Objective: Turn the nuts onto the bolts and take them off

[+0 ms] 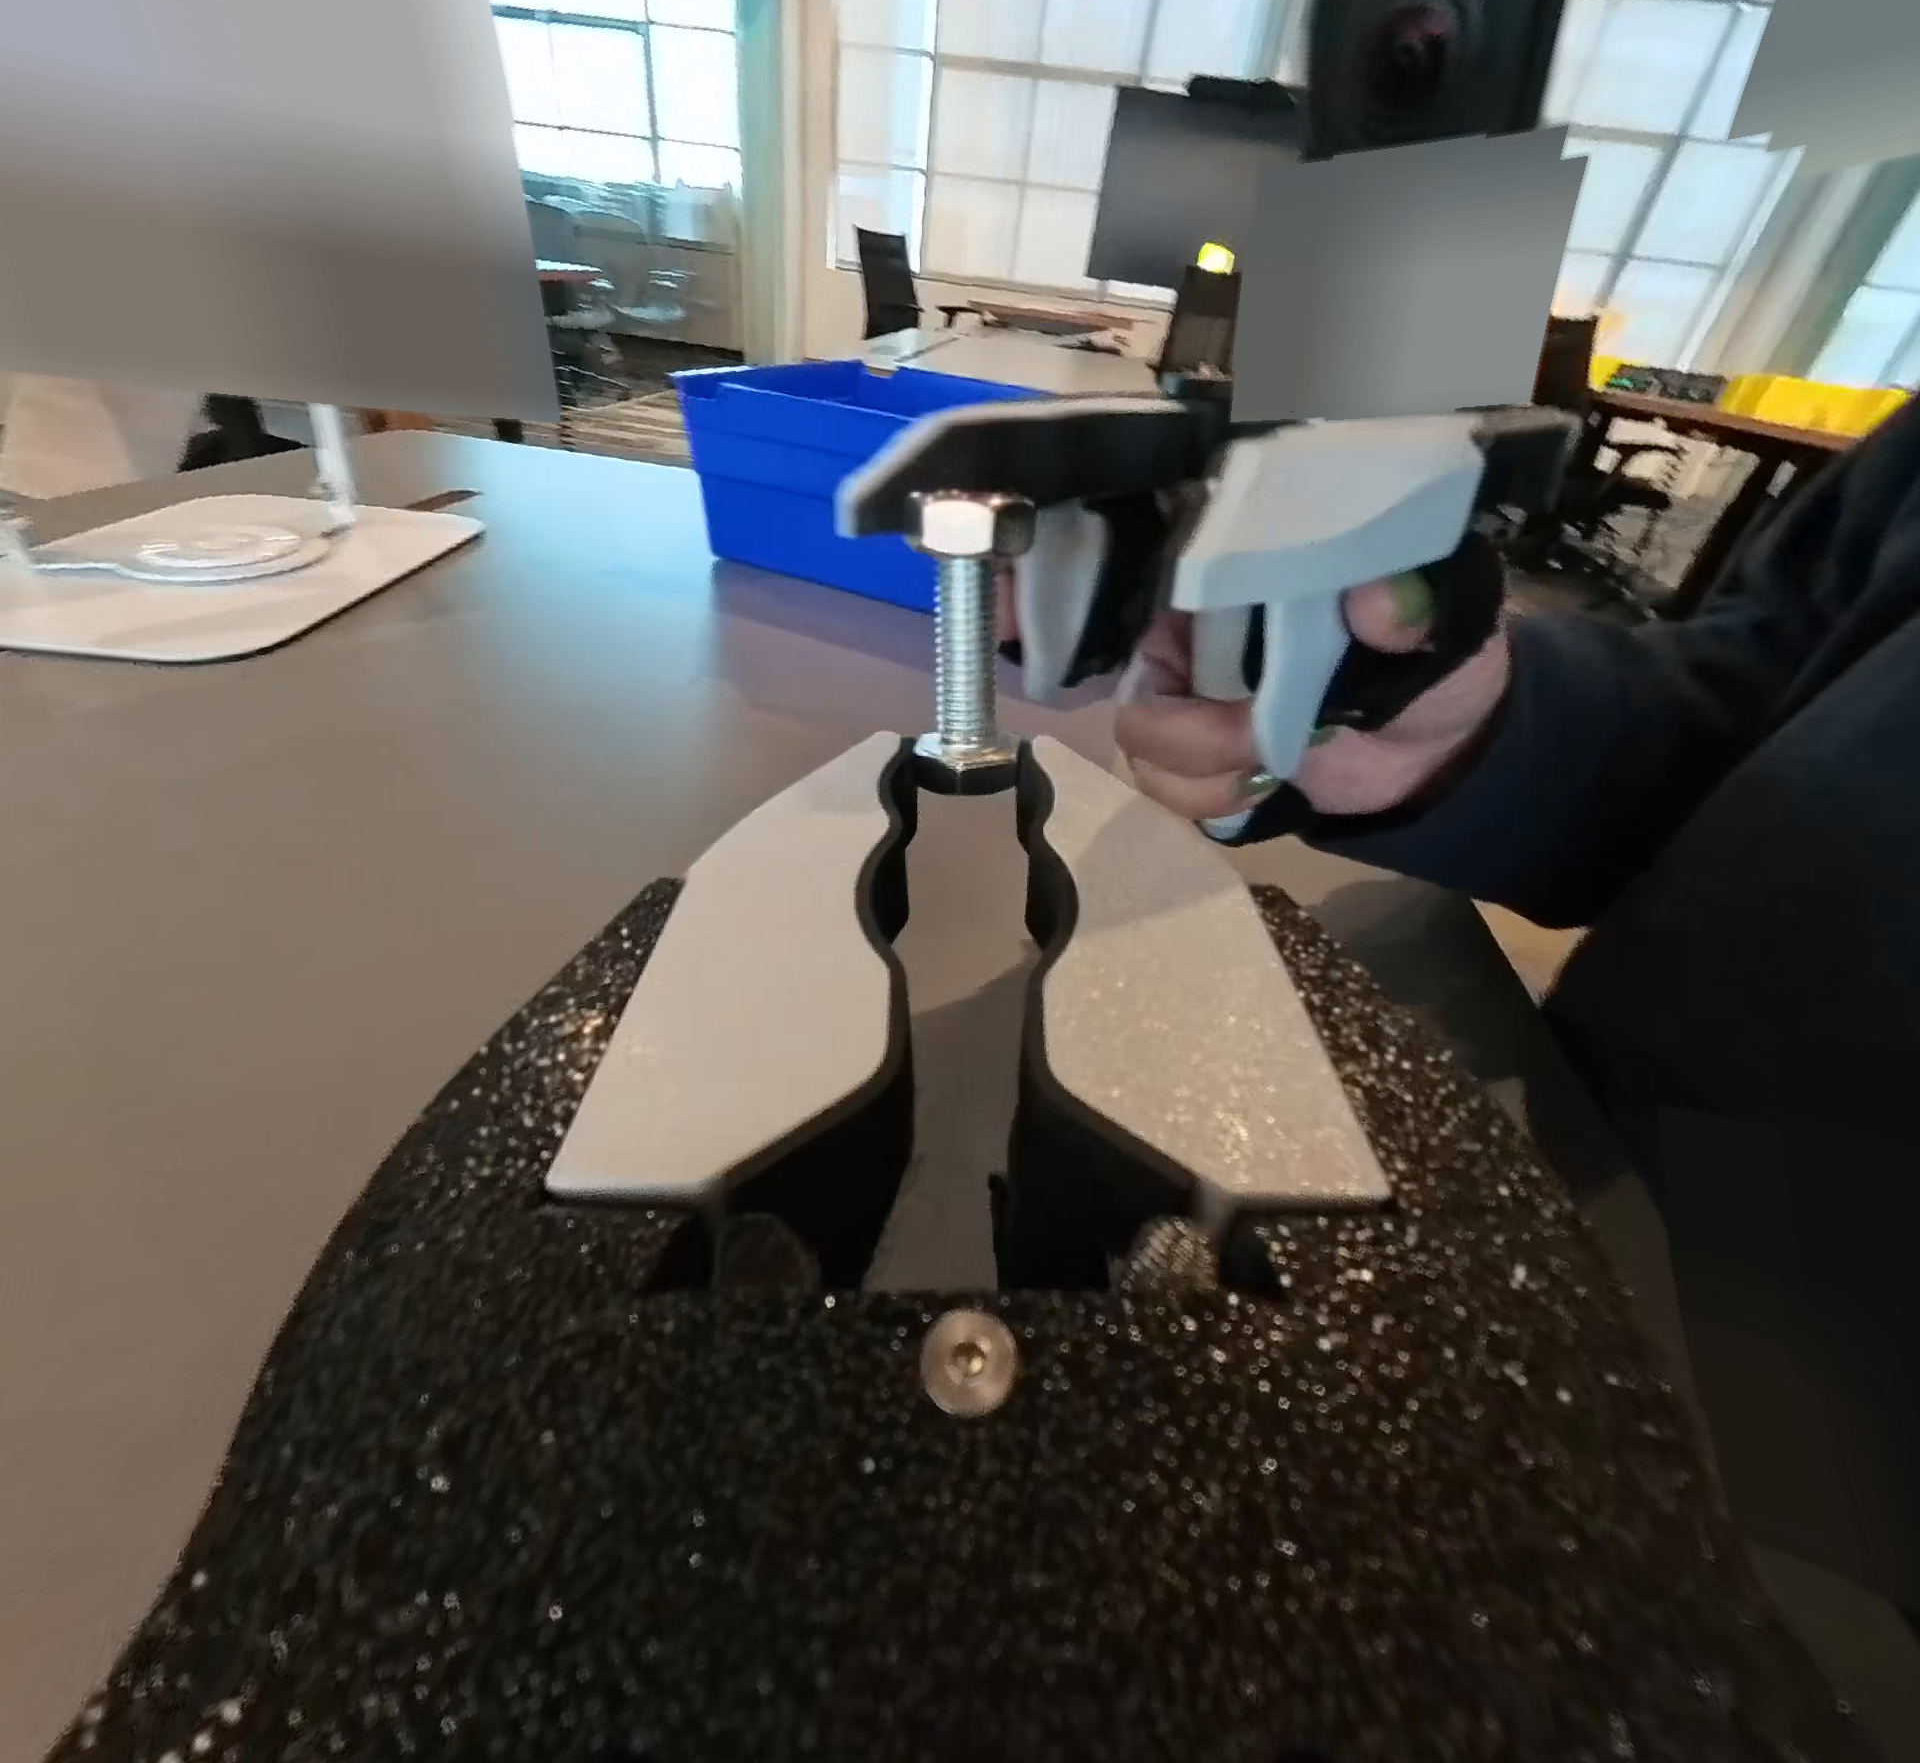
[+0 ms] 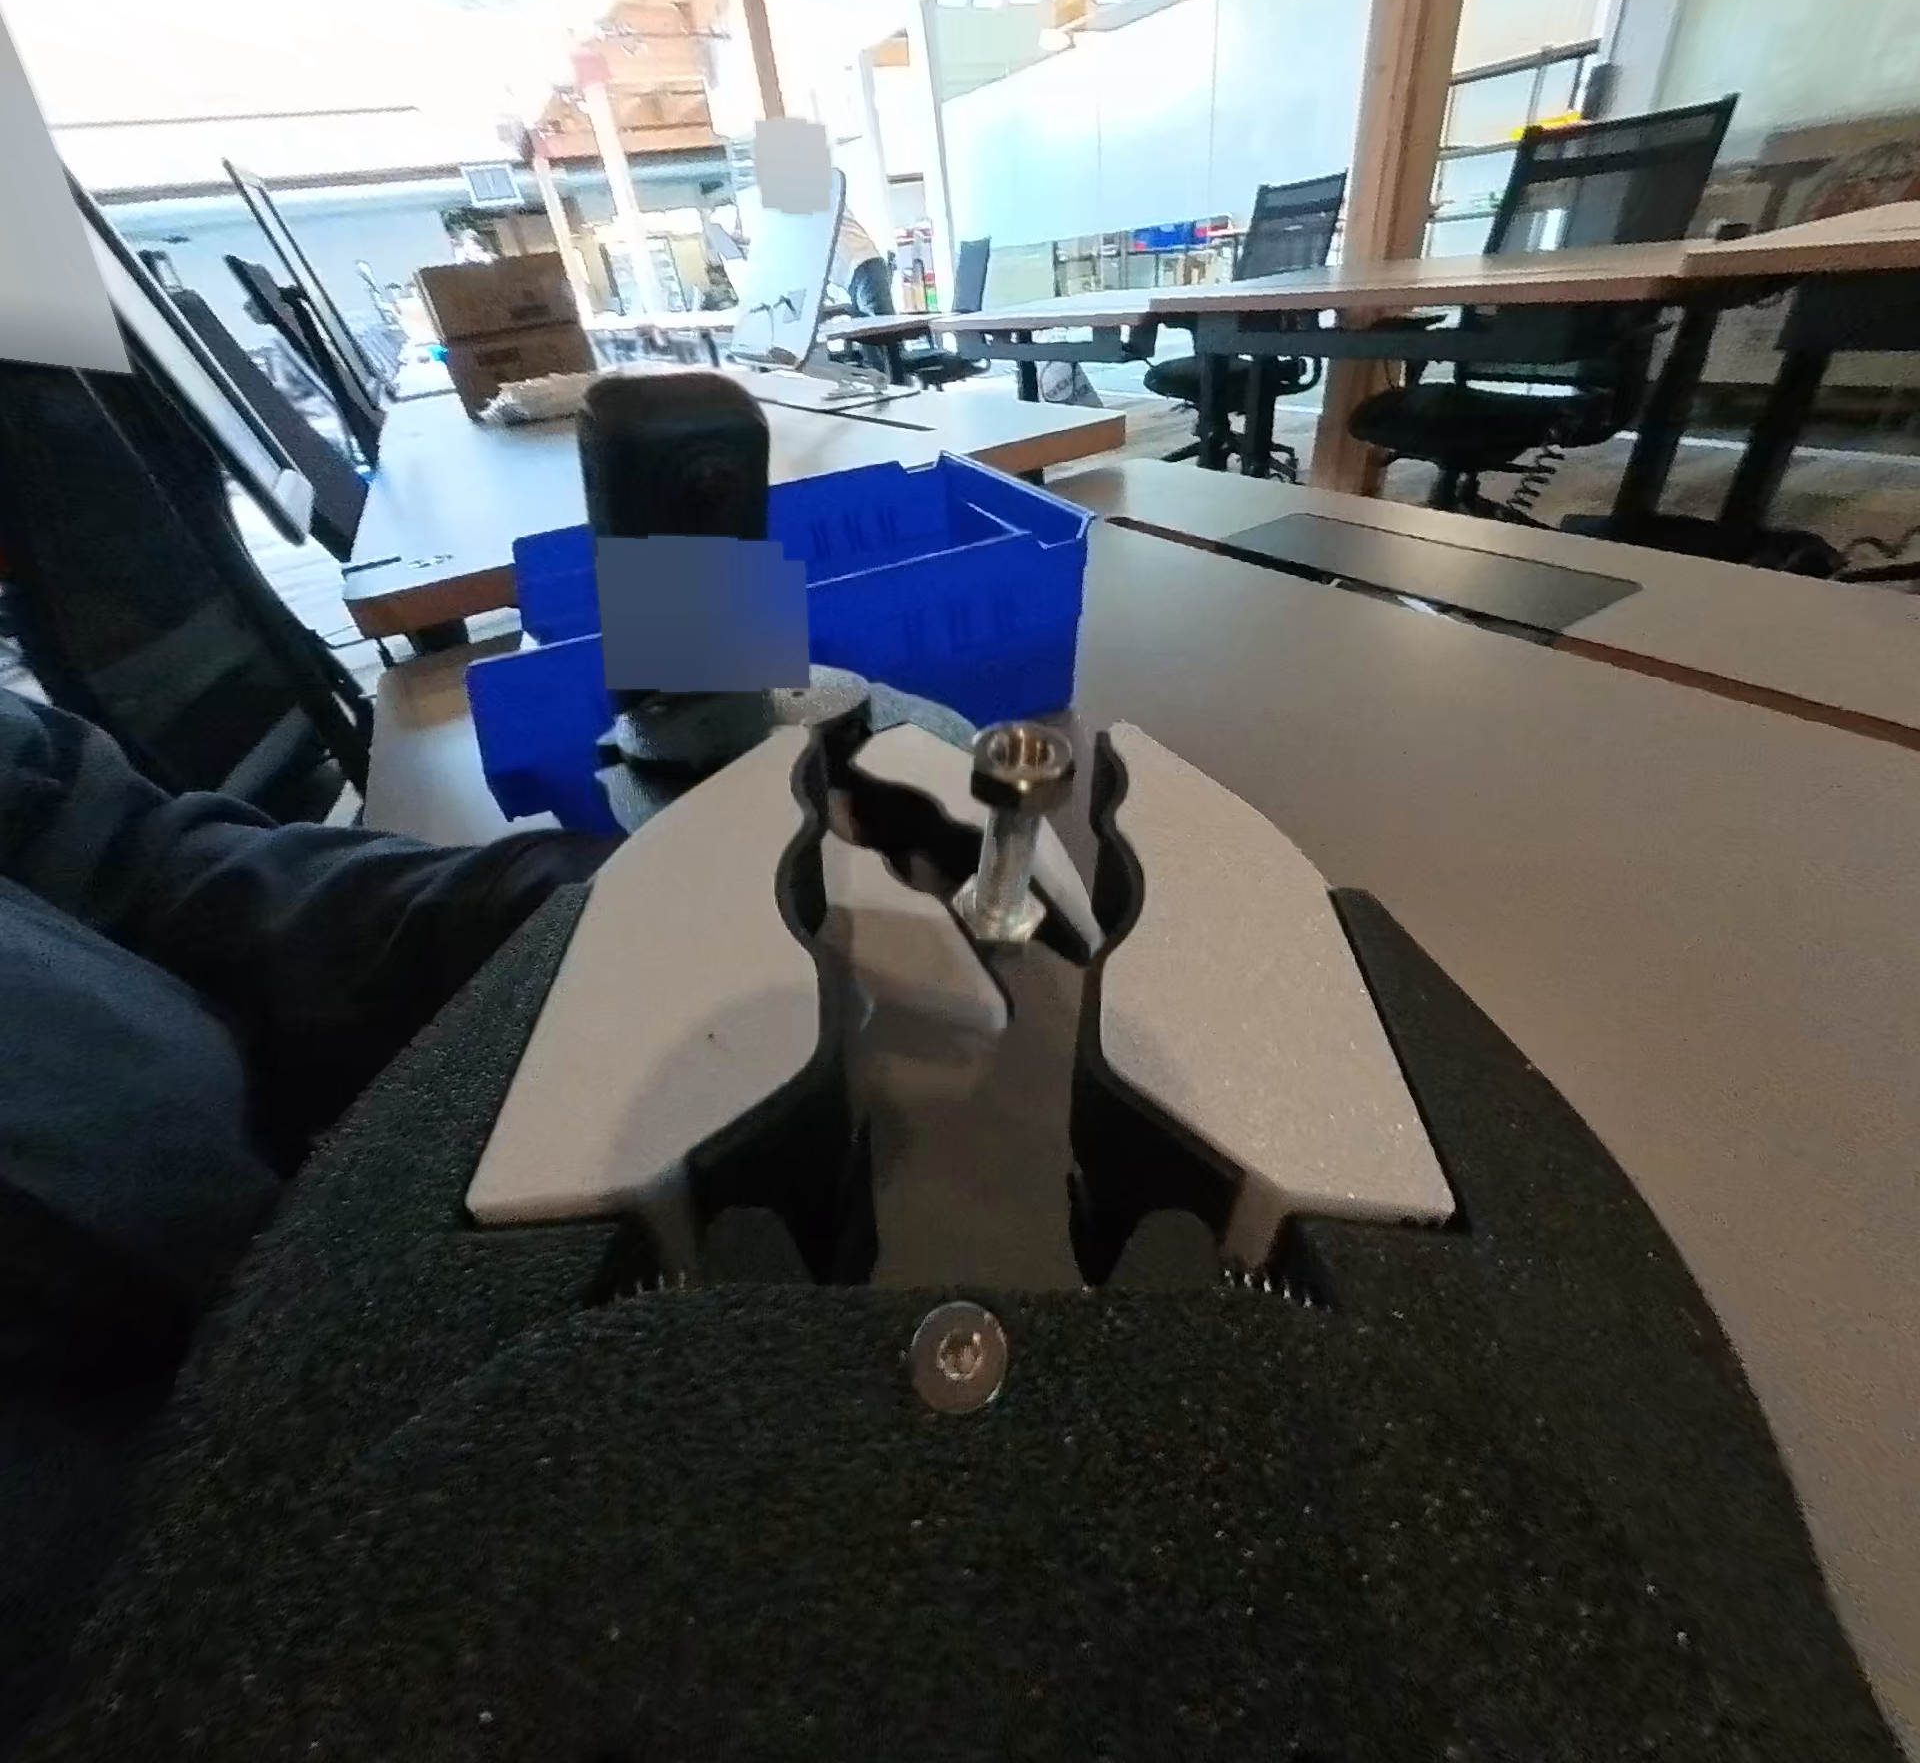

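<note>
A silver bolt (image 1: 966,643) stands upright above the grey table (image 1: 364,830). My left gripper (image 1: 961,778) is shut on the bolt's hex head (image 1: 961,763) at the bottom. A hex nut (image 1: 966,524) sits at the top of the thread. In the right wrist view, the nut (image 2: 1018,768) lies between the spread fingers of my right gripper (image 2: 961,757), nearer the right finger, with a gap on both sides. The bolt head (image 2: 997,913) shows below it, held by the left gripper's fingers (image 2: 914,944). The right gripper (image 1: 935,487) reaches in from the right at nut height.
A blue bin (image 1: 810,466) stands on the table just behind the bolt; it also shows in the right wrist view (image 2: 935,591). A monitor stand's white base (image 1: 208,570) sits at the far left. A person's hand (image 1: 1299,726) and dark sleeve (image 2: 156,934) hold the grippers. Tip to tip, the grippers are about 5 cm apart.
</note>
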Tool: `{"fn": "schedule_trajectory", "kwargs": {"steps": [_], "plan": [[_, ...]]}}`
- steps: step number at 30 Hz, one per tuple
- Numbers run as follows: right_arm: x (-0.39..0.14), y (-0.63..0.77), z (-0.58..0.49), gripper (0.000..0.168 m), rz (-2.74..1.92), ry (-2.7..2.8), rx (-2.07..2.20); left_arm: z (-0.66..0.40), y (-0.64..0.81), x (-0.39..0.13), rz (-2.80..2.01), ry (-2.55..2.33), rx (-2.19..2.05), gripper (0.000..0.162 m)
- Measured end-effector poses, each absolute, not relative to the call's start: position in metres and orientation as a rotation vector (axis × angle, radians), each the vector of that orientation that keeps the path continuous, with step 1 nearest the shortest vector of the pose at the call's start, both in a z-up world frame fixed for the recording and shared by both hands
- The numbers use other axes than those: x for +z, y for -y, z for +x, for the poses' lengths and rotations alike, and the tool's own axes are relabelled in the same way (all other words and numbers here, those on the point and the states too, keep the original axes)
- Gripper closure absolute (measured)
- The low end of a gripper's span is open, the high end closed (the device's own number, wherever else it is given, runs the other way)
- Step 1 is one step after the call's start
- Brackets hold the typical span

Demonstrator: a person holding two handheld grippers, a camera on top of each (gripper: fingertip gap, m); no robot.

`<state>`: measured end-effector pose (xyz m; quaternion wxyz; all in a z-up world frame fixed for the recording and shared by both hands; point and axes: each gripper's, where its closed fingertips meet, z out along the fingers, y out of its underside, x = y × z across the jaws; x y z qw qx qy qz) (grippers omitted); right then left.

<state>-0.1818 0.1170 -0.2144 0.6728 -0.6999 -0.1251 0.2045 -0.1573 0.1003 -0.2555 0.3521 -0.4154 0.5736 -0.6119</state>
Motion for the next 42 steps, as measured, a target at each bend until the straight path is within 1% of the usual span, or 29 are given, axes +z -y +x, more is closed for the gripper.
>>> {"fn": "schedule_trajectory", "kwargs": {"steps": [4, 7, 13, 16, 18, 19, 23, 28, 29, 30, 31, 35, 36, 38, 40, 41, 42], "plan": [[-0.213, -0.114, -0.188, 0.119, -1.575, 0.314, 0.488, -0.159, -0.099, -0.253, -1.056, -1.482, -1.619, 0.144], [-0.211, -0.104, -0.183, 0.124, -1.547, 0.279, 0.498, -0.161, -0.108, -0.25, -1.077, -1.432, -1.664, 0.144], [-0.208, -0.115, -0.188, 0.115, -1.544, 0.33, 0.483, -0.162, -0.083, -0.255, -0.996, -1.57, -1.672, 0.144], [-0.214, -0.109, -0.188, 0.124, -1.6, 0.387, 0.474, -0.161, -0.089, -0.254, -1.011, -1.543, -1.669, 0.144], [-0.215, -0.099, -0.175, 0.136, -1.62, 0.379, 0.469, -0.161, -0.096, -0.251, -1.028, -1.503, -1.68, 0.144], [-0.212, -0.097, -0.17, 0.135, -1.615, 0.369, 0.479, -0.161, -0.097, -0.25, -1.026, -1.5, -1.693, 0.144], [-0.205, -0.102, -0.18, 0.12, -1.582, 0.459, 0.505, -0.163, -0.077, -0.253, -0.962, -1.597, -1.732, 0.144], [-0.22, -0.095, -0.198, 0.119, -1.622, 0.609, 0.567, -0.165, -0.076, -0.253, -0.954, -1.601, -1.739, 0.144], [-0.221, -0.088, -0.191, 0.122, -1.623, 0.624, 0.548, -0.166, -0.08, -0.251, -0.959, -1.58, -1.747, 0.144], [-0.222, -0.082, -0.183, 0.131, -1.626, 0.631, 0.517, -0.166, -0.082, -0.25, -0.969, -1.561, -1.761, 0.144], [-0.219, -0.08, -0.176, 0.132, -1.617, 0.626, 0.499, -0.166, -0.083, -0.248, -0.972, -1.552, -1.777, 0.144], [-0.207, -0.092, -0.181, 0.116, -1.558, 0.615, 0.528, -0.165, -0.071, -0.251, -0.94, -1.612, -1.788, 0.144], [-0.209, -0.096, -0.187, 0.117, -1.555, 0.638, 0.546, -0.165, -0.068, -0.252, -0.937, -1.627, -1.782, 0.144], [-0.215, -0.095, -0.196, 0.121, -1.567, 0.7, 0.568, -0.163, -0.069, -0.251, -0.937, -1.616, -1.79, 0.144], [-0.22, -0.086, -0.19, 0.121, -1.596, 0.734, 0.543, -0.163, -0.074, -0.249, -0.942, -1.591, -1.798, 0.144], [-0.221, -0.078, -0.18, 0.129, -1.609, 0.745, 0.516, -0.164, -0.077, -0.248, -0.945, -1.574, -1.797, 0.144], [-0.22, -0.069, -0.173, 0.142, -1.6, 0.758, 0.534, -0.164, -0.079, -0.246, -0.949, -1.559, -1.809, 0.144]]}}
